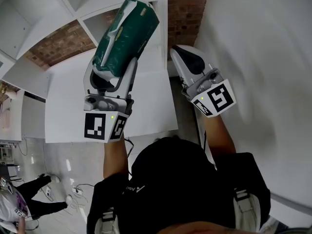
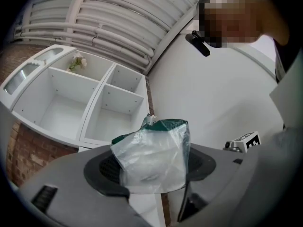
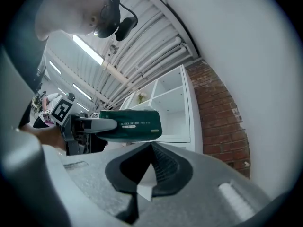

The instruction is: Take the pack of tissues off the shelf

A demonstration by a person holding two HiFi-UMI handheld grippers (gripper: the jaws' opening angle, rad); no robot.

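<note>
The pack of tissues (image 1: 127,35) is dark green with a clear plastic end, and my left gripper (image 1: 114,66) is shut on it and holds it up in front of the white shelf (image 1: 117,4). In the left gripper view the pack's clear end (image 2: 154,157) sits pinched between the two black pads, away from the empty compartments of the shelf (image 2: 94,103). My right gripper (image 1: 178,53) hovers just to the right of the pack with its jaws together and nothing in them. In the right gripper view the pack (image 3: 135,125) shows side-on, to the left of and beyond the right gripper (image 3: 151,148).
A white panel (image 1: 73,101) lies below the grippers, with a brick wall (image 1: 187,9) behind the shelf and a plain white wall (image 1: 263,43) on the right. A small flower (image 2: 77,60) stands in a far shelf compartment. Another person (image 1: 29,194) is on the floor at lower left.
</note>
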